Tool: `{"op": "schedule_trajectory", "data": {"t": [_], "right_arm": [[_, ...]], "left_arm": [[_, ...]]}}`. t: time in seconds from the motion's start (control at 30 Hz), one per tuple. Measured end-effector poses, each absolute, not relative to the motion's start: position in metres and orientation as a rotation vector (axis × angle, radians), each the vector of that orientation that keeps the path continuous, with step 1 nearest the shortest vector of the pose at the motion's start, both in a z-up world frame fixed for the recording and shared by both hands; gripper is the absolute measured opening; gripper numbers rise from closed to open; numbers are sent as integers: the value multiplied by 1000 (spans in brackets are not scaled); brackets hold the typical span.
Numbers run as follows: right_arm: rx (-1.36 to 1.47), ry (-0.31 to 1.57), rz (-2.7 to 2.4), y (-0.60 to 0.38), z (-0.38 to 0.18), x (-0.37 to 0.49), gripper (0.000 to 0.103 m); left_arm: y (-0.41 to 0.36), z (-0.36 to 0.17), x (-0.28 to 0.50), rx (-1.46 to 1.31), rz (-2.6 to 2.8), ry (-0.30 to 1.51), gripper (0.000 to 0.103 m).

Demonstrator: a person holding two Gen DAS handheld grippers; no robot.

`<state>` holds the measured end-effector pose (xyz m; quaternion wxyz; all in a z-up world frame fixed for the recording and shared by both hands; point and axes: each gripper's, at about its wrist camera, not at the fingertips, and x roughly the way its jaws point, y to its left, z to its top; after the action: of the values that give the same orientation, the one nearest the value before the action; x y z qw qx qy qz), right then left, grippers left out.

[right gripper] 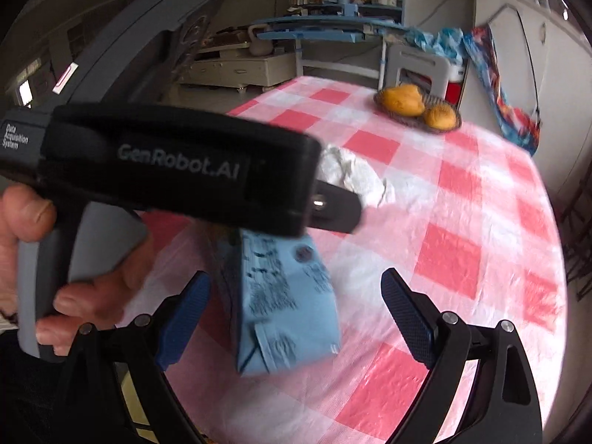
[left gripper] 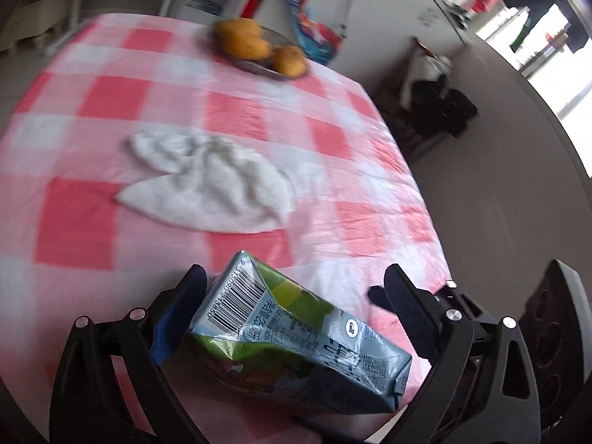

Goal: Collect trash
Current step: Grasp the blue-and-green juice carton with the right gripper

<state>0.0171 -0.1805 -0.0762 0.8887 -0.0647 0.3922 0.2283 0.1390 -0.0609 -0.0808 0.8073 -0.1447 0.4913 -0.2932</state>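
Observation:
A crushed blue-and-green drink carton (left gripper: pixel 292 336) lies on the pink checked tablecloth between the wide-open fingers of my left gripper (left gripper: pixel 292 292); it touches or nearly touches the left finger and stands apart from the right one. The carton also shows in the right wrist view (right gripper: pixel 285 303), between the open fingers of my right gripper (right gripper: pixel 294 296), with the left gripper's body (right gripper: pixel 177 166) above it. A crumpled white tissue (left gripper: pixel 214 177) lies further out on the table; it also shows in the right wrist view (right gripper: pixel 351 177).
A dish of yellow fruit (left gripper: pixel 255 48) stands at the table's far edge, also in the right wrist view (right gripper: pixel 418 107). The table's right edge (left gripper: pixel 418 199) drops to the floor. A grey stool (right gripper: pixel 421 66) and shelves stand behind the table.

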Motion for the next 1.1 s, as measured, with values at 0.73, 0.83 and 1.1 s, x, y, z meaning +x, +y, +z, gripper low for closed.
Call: {"op": "schedule_trajectory", "data": {"t": [0.73,0.83,1.1], "right_arm": [[-91,859,275,-213,-87,2,59],[-73,859,289,-216,-88,0,59],[-63,843,309,-214,-86,-2,55]], "left_arm": [[-94,-71,186,70,-236,902,93],[-91,-77,190,21,-243,926,90],[-74,-79,180,-87,-331,970,16]]}}
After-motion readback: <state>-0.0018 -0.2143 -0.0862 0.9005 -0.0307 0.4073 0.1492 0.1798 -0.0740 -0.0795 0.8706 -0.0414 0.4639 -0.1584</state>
